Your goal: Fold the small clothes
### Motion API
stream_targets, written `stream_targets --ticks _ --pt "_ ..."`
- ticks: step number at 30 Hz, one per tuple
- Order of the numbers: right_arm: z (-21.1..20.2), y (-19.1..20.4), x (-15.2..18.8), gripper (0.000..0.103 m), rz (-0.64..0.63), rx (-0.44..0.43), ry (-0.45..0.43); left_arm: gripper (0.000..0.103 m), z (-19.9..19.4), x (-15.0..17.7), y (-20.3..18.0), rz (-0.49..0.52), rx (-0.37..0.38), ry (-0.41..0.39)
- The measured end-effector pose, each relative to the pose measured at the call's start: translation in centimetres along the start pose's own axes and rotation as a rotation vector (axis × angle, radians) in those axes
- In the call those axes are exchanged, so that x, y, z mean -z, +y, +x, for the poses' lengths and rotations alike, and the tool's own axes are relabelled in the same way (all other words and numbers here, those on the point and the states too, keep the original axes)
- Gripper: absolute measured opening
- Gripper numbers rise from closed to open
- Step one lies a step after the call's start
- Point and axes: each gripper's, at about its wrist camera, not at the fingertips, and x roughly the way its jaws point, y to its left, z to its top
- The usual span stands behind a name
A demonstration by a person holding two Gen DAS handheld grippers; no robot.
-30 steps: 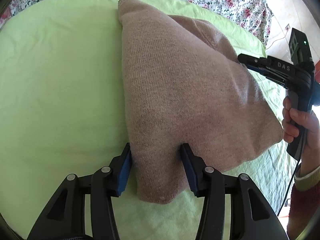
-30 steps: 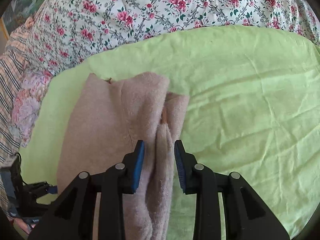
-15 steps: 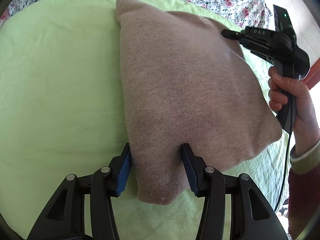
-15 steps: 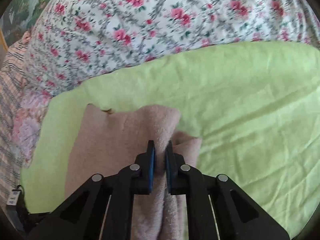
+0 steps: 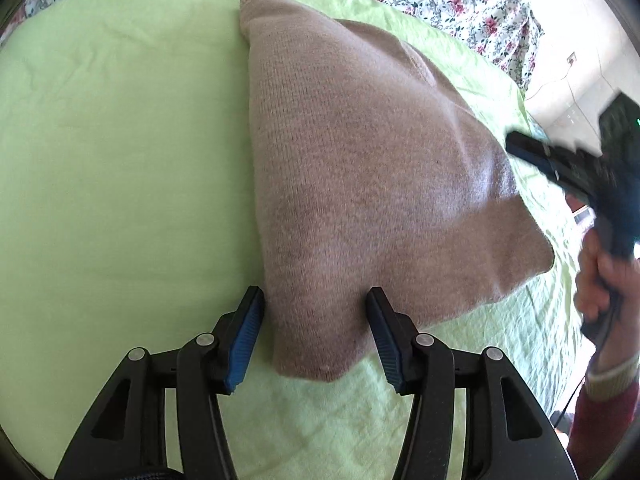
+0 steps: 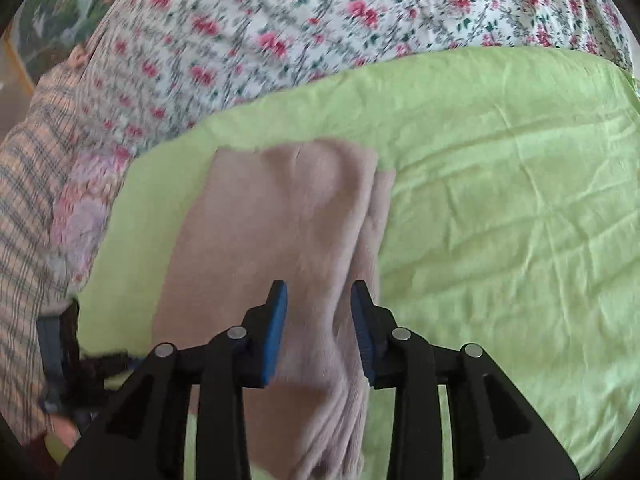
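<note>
A tan knitted sweater [image 5: 360, 184] lies folded on a light green sheet [image 5: 100, 160]. My left gripper [image 5: 314, 336] is open, its blue-padded fingers on either side of the sweater's near corner. In the right wrist view the sweater [image 6: 280, 232] lies under my right gripper [image 6: 318, 328], which is open over the folded right edge, holding nothing. The right gripper also shows in the left wrist view [image 5: 568, 164], in a hand beside the sweater's far right edge.
A floral bedcover [image 6: 320, 20] lies beyond the green sheet [image 6: 500, 220]. A striped cloth [image 6: 28, 208] is at the left in the right wrist view. The person's hand and red sleeve [image 5: 600, 380] are at the right in the left wrist view.
My right gripper, shut on the sweater's folded edge half a second ago, has opened, let go and drawn back toward the near right. The left gripper has stayed in place, open.
</note>
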Motion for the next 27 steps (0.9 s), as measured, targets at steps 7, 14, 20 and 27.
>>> stream_targets --ticks 7,14,20,27 --pt "0.4 -1.5 4.3 0.035 -0.028 0.141 0.055 0.057 -0.2 1.3 -0.5 0.045 -0.024 0.012" --pt "-1.3 -2.0 2.6 0.062 0.076 0.002 0.007 0.065 -1.9 0.5 1.0 0.005 0.0 -0.018" --pt "2.4 -2.7 0.0 0.069 0.156 -0.086 0.021 0.076 0.3 -3.3 2.2 -0.061 0.044 0.001" --pt "6.9 -4.3 -0.9 0.067 0.235 -0.232 0.066 0.068 2.7 -6.8 1.7 -0.029 0.114 -0.038"
